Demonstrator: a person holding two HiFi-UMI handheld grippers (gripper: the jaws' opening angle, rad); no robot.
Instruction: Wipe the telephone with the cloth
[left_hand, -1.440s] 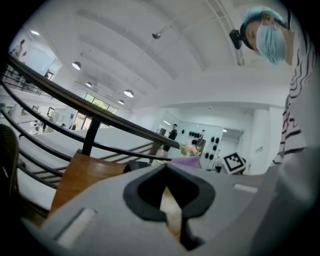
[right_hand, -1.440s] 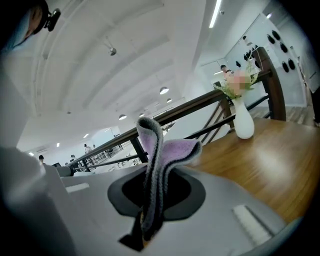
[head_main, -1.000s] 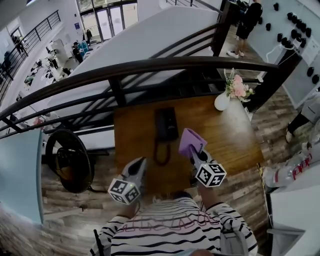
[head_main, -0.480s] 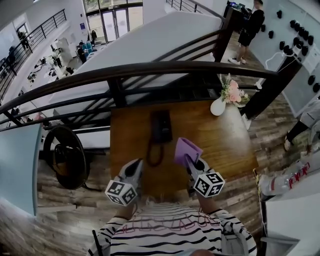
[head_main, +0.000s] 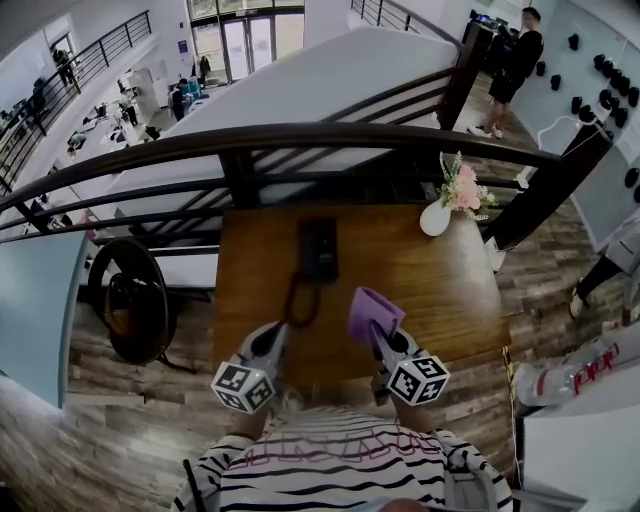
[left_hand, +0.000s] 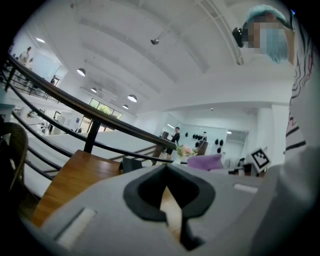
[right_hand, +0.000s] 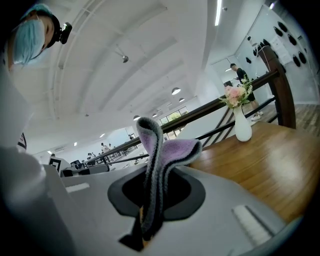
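A black telephone (head_main: 318, 248) lies on the wooden table (head_main: 440, 280) near its far edge, its coiled cord (head_main: 298, 301) looping toward me. My right gripper (head_main: 376, 322) hovers over the table's near right part, shut on a purple cloth (head_main: 370, 312) that stands folded out of its jaws (right_hand: 159, 150). My left gripper (head_main: 272, 339) hangs at the table's near edge, left of the cord, shut with nothing in it. From the left gripper view the telephone (left_hand: 131, 164) shows low beyond the jaws, with the cloth (left_hand: 204, 162) to its right.
A white vase of pink flowers (head_main: 445, 208) stands at the table's far right corner. A dark railing (head_main: 300, 140) curves just behind the table. A round wicker chair (head_main: 130, 300) sits to the left. A person (head_main: 515, 60) stands far off at the back right.
The view has shifted slightly; both grippers sit a little nearer the table's front edge and farther from the telephone. The cloth stays held in the right gripper.
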